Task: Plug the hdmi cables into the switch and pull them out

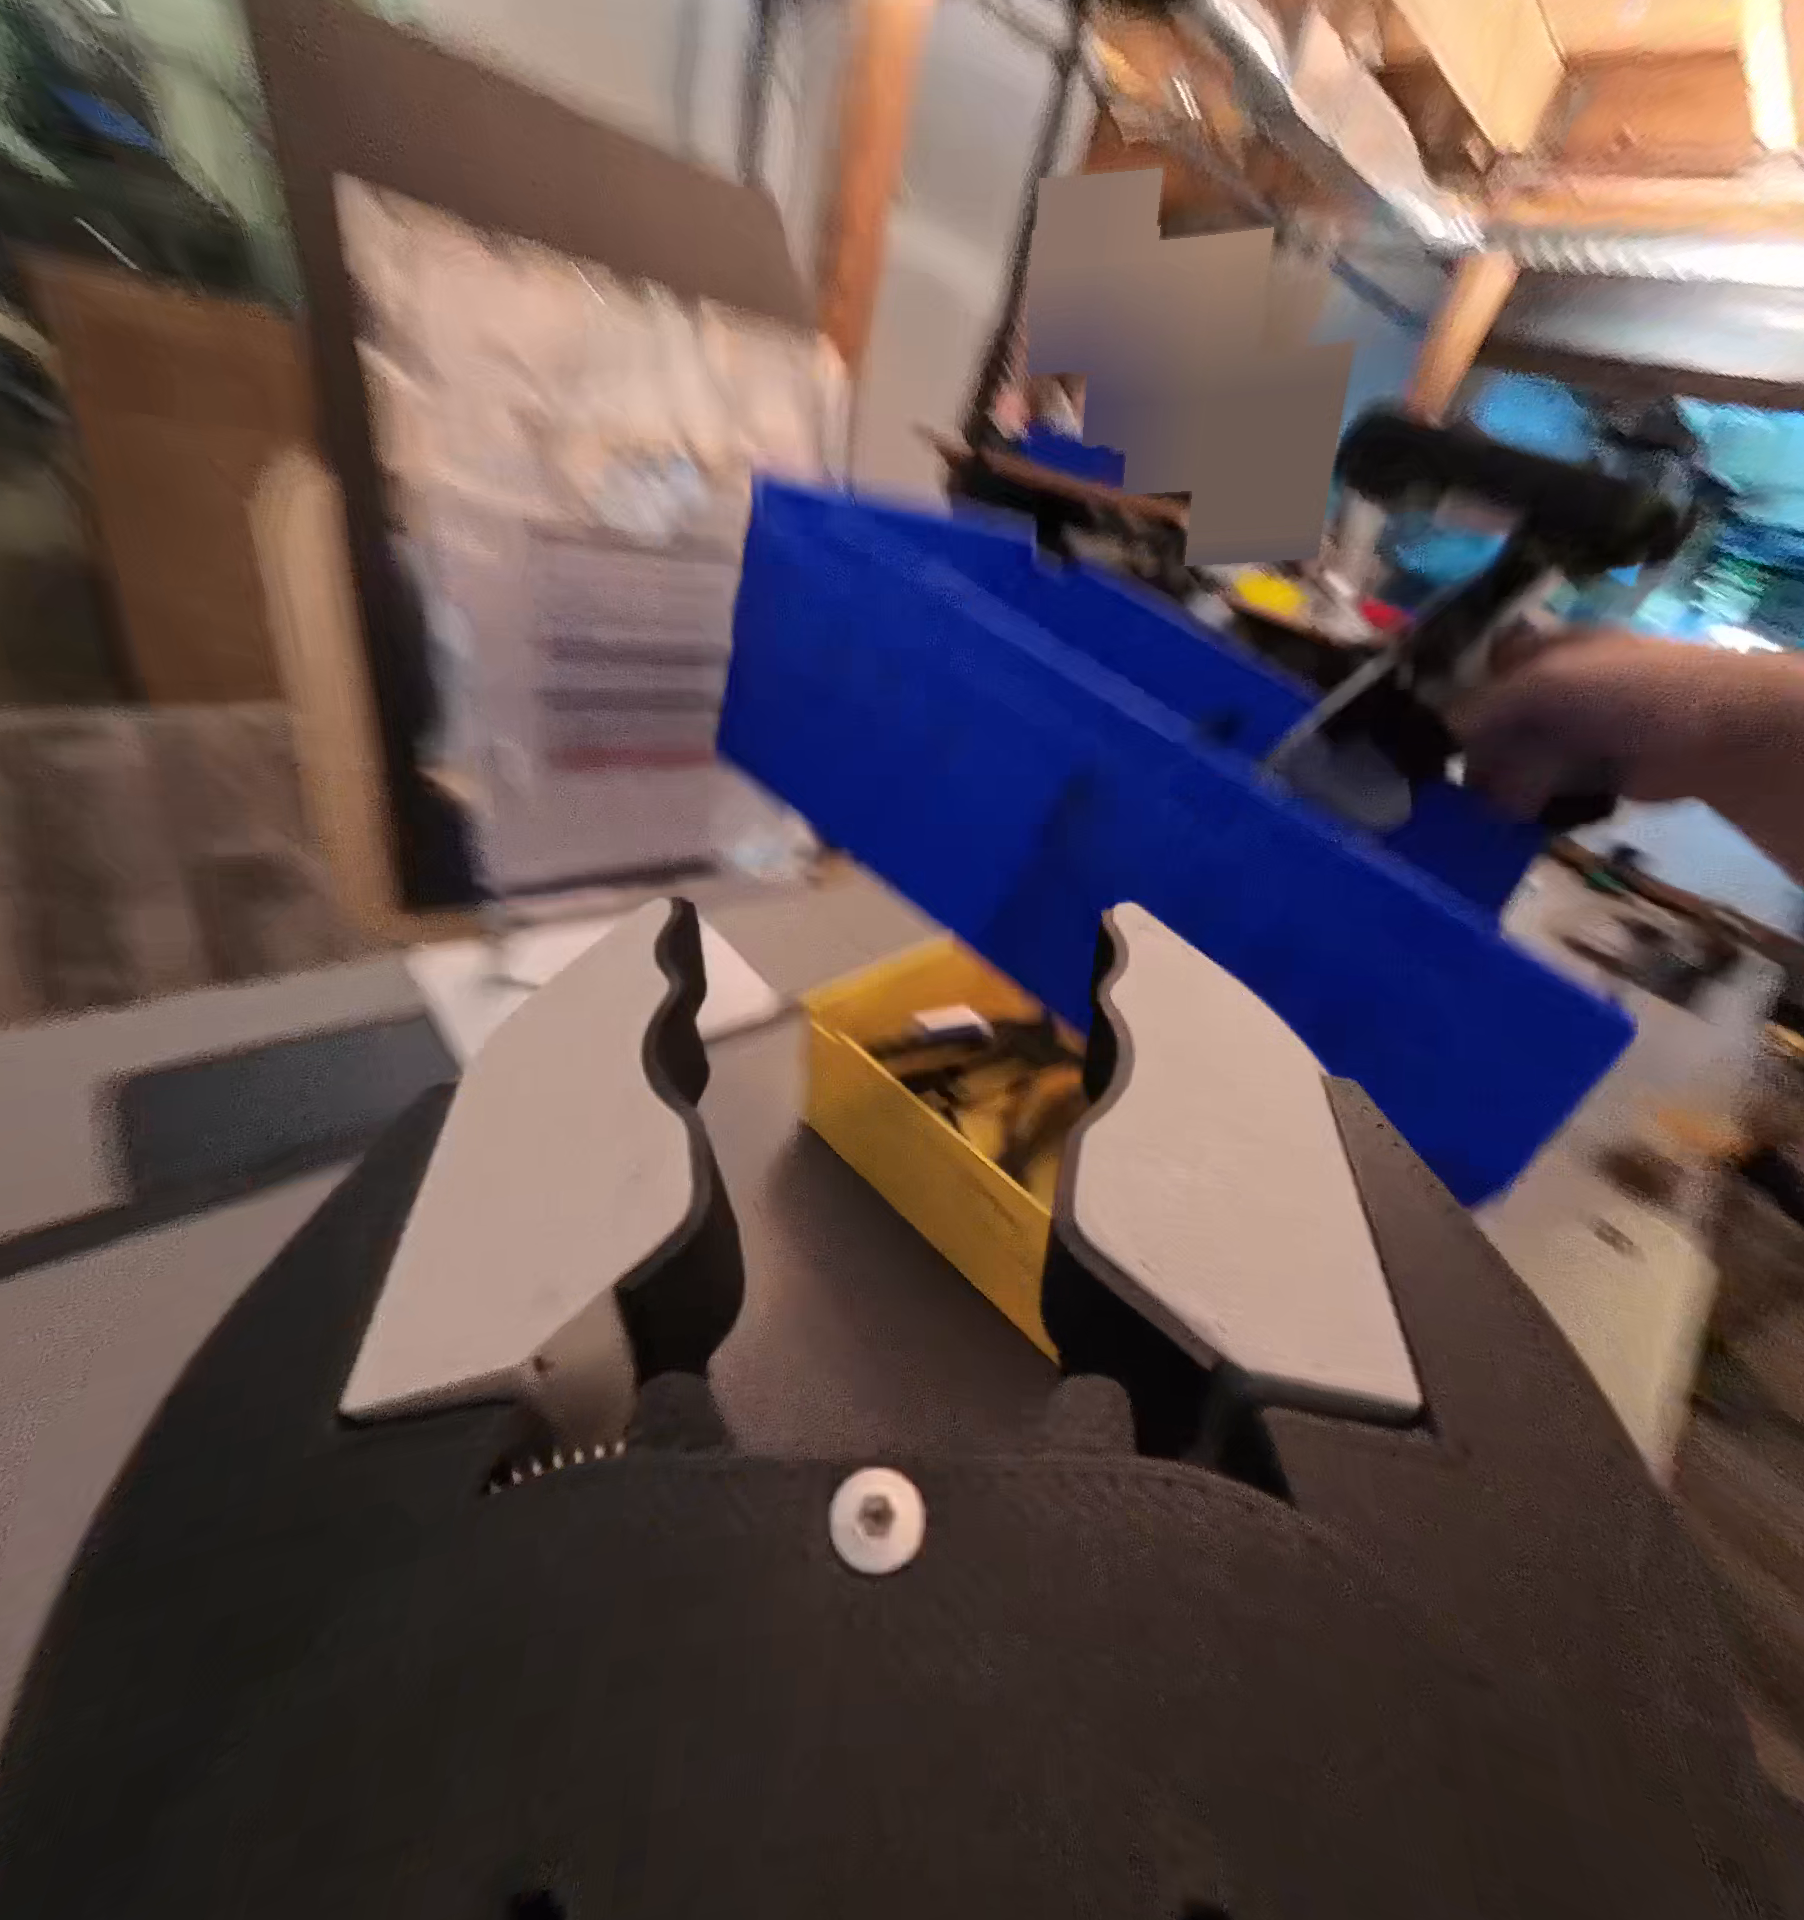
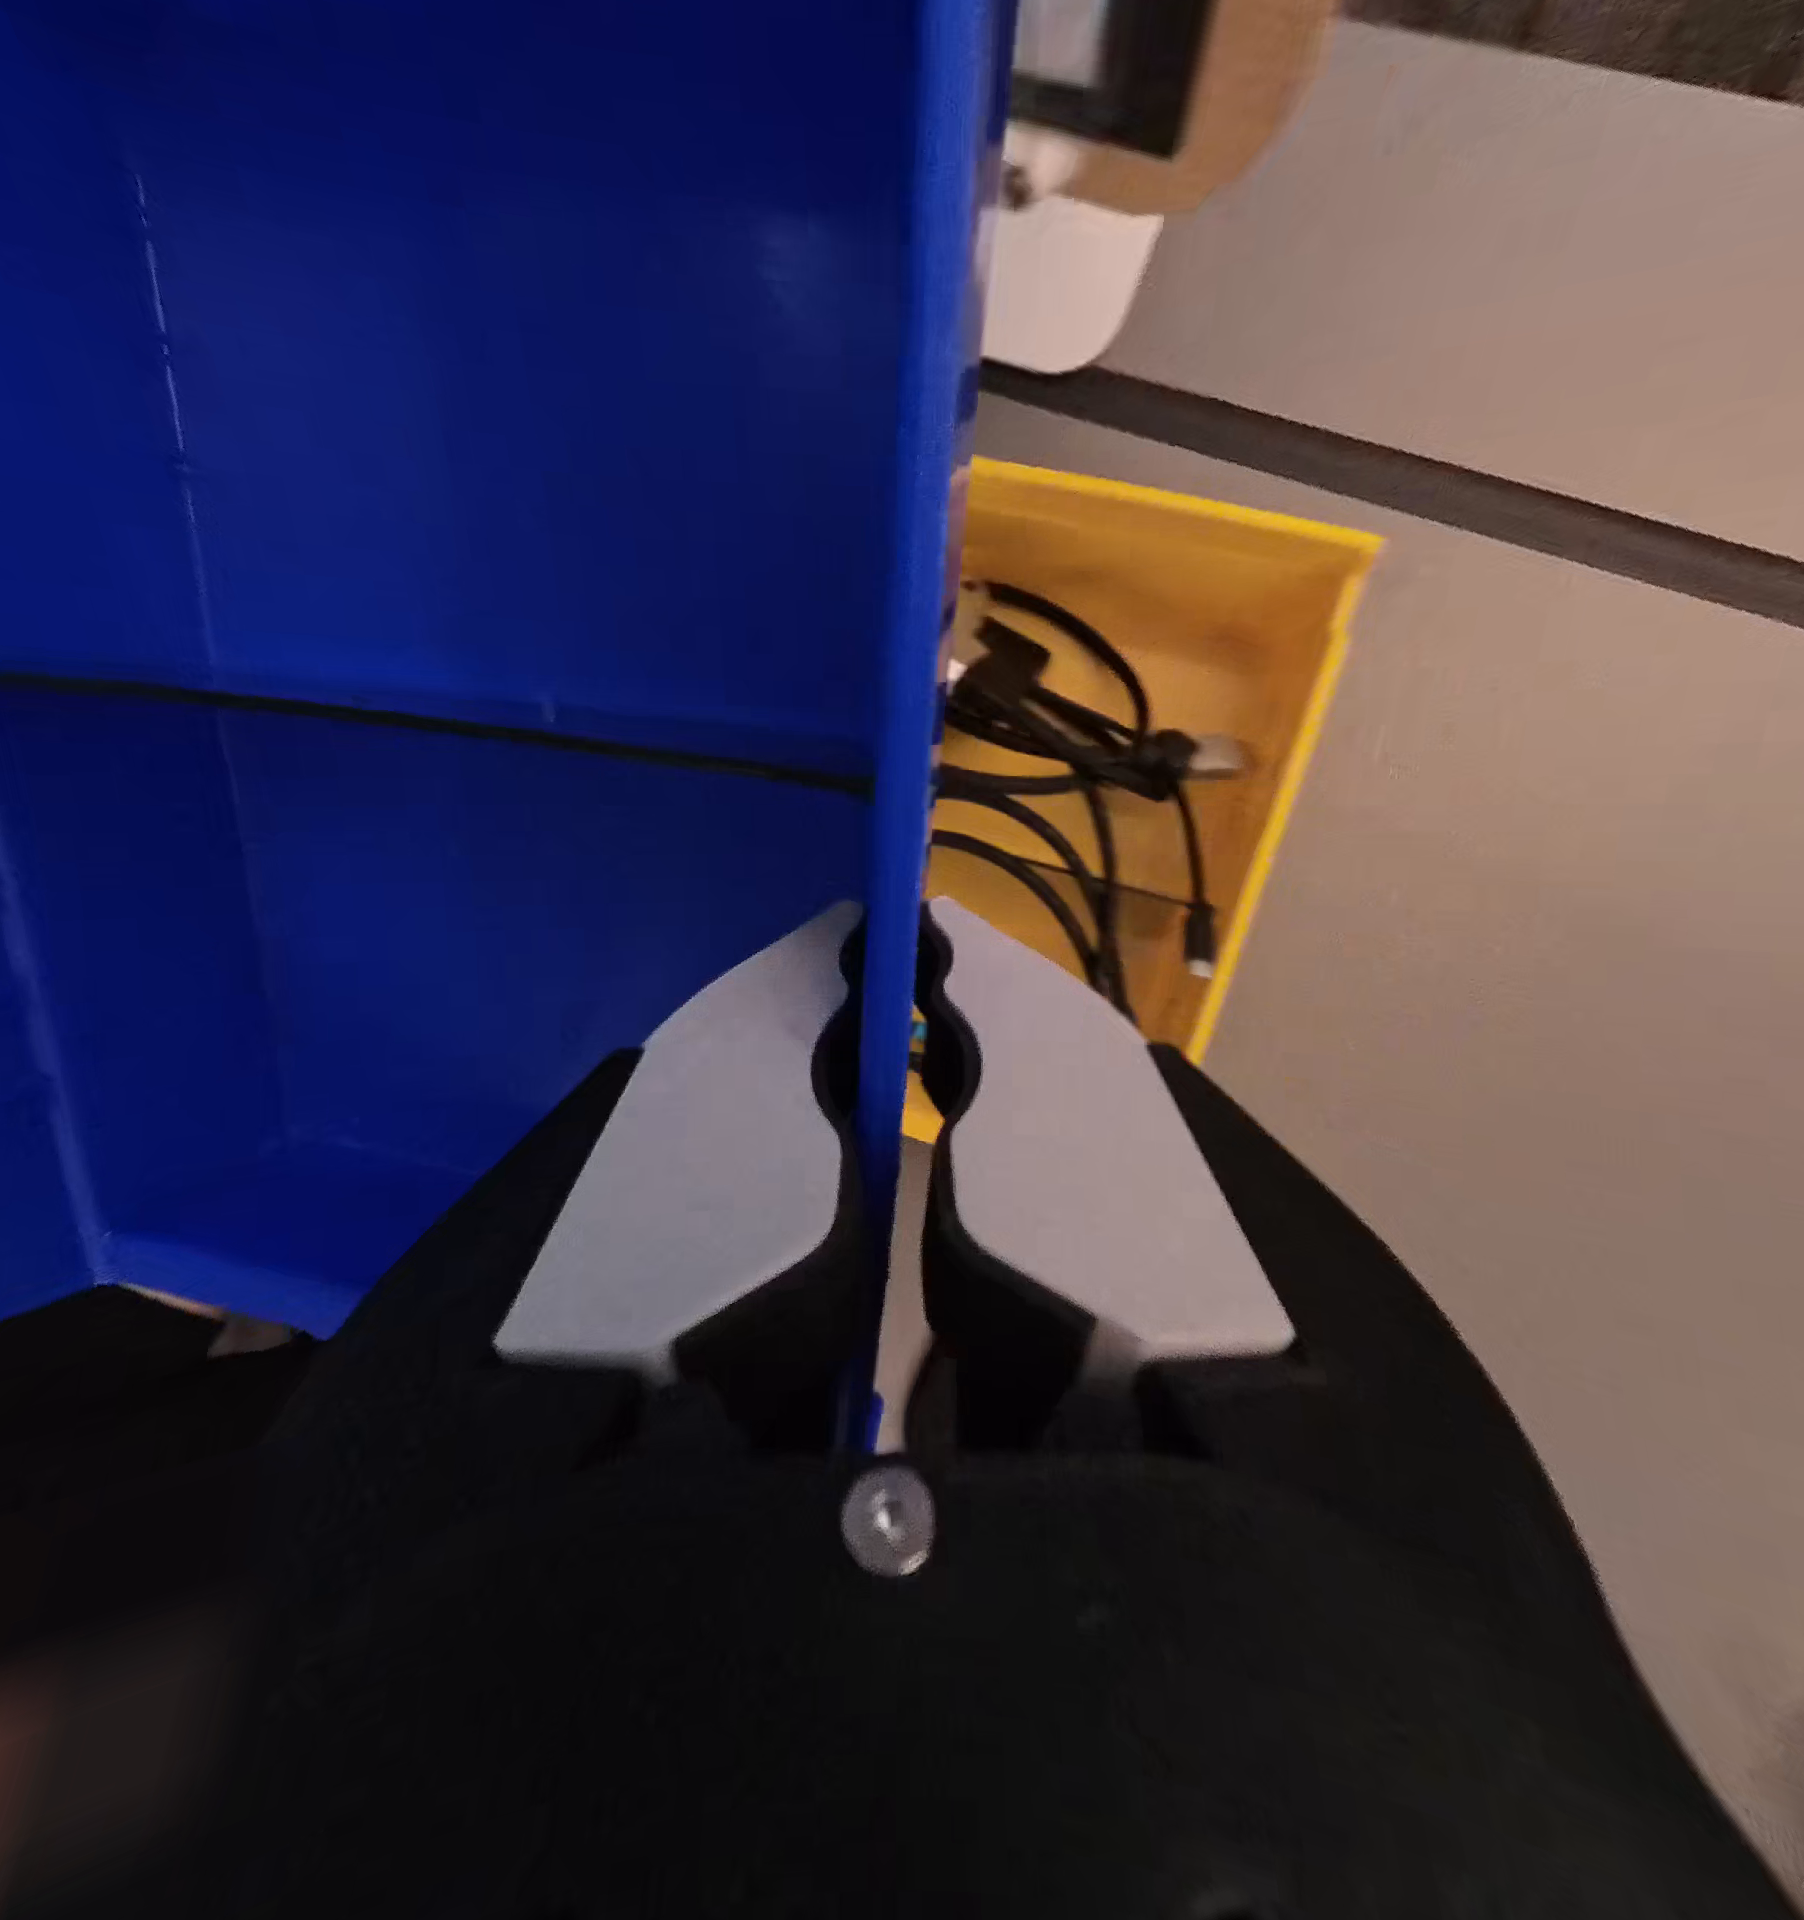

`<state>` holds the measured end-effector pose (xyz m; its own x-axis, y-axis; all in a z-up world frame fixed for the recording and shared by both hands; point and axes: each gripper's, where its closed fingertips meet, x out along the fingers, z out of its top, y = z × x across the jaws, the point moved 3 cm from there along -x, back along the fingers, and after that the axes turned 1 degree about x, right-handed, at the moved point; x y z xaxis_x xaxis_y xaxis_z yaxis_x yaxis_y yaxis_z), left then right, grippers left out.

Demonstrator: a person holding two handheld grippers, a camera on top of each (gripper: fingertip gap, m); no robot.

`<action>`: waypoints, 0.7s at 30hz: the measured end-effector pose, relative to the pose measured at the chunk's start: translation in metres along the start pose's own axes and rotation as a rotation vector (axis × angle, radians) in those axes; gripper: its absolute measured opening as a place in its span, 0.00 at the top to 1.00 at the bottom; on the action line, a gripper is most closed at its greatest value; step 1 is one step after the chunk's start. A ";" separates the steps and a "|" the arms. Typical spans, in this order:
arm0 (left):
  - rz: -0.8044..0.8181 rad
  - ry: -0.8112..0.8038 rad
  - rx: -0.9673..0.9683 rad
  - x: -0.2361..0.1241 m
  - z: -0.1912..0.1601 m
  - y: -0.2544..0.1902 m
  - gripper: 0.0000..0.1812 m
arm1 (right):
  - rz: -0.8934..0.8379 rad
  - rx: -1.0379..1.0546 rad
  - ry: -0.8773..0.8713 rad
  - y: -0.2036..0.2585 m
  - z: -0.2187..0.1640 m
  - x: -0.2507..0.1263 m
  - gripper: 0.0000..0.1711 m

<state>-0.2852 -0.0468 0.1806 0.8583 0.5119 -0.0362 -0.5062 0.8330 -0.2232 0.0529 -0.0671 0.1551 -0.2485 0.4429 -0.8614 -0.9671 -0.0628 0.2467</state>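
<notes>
The right gripper [image 2: 893, 935], with black body and pale grey finger plates, is pressed together on the thin side wall of a large blue plastic bin [image 2: 410, 520]; the wall passes straight between the wavy black pads, one finger inside the bin and one outside. In the left wrist view this blue bin [image 1: 1137, 831] hangs tilted in the air, its long axis going from upper left down to lower right, and a person's hand [image 1: 1625, 727] holds the black tool at its far rim. The inside of the bin is smooth and has no contents that I can see; a thin dark line crosses its wall. The left gripper [image 1: 893, 935] is spread wide and holds nothing, its two fingers pointing toward a small yellow rectangular plastic tray [image 1: 929, 1174] that stands on the grey table [image 1: 150, 1299]. The black cables [image 2: 1064, 810] of the task lie in this yellow tray [image 2: 1293, 727], loosely coiled and tangled, most of them running along the long axis of the tray; one metal plug at the end of a thin cable points toward the near end of the tray, and another greyish plug lies near the middle. I cannot tell which of them are hdmi cables, and I cannot make out a switch. The yellow tray sits just beside and partly below the blue bin. The left wrist view is strongly blurred.
</notes>
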 end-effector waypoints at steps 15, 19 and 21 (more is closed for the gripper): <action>-0.168 0.787 -0.117 0.183 -0.229 -0.050 0.54 | -0.116 0.447 -0.058 -0.301 -0.231 0.004 0.94; -0.145 0.910 -0.138 0.187 -0.259 -0.039 0.58 | -0.109 0.465 0.026 -0.317 -0.254 0.040 0.93; -0.227 0.928 -0.217 0.187 -0.260 -0.047 0.66 | -0.106 0.436 0.066 -0.316 -0.252 0.056 0.93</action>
<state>-0.0787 -0.0450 -0.0692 0.7054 -0.1015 -0.7015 -0.3745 0.7869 -0.4904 0.3303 -0.2480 -0.0831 -0.1662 0.3676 -0.9150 -0.8774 0.3684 0.3074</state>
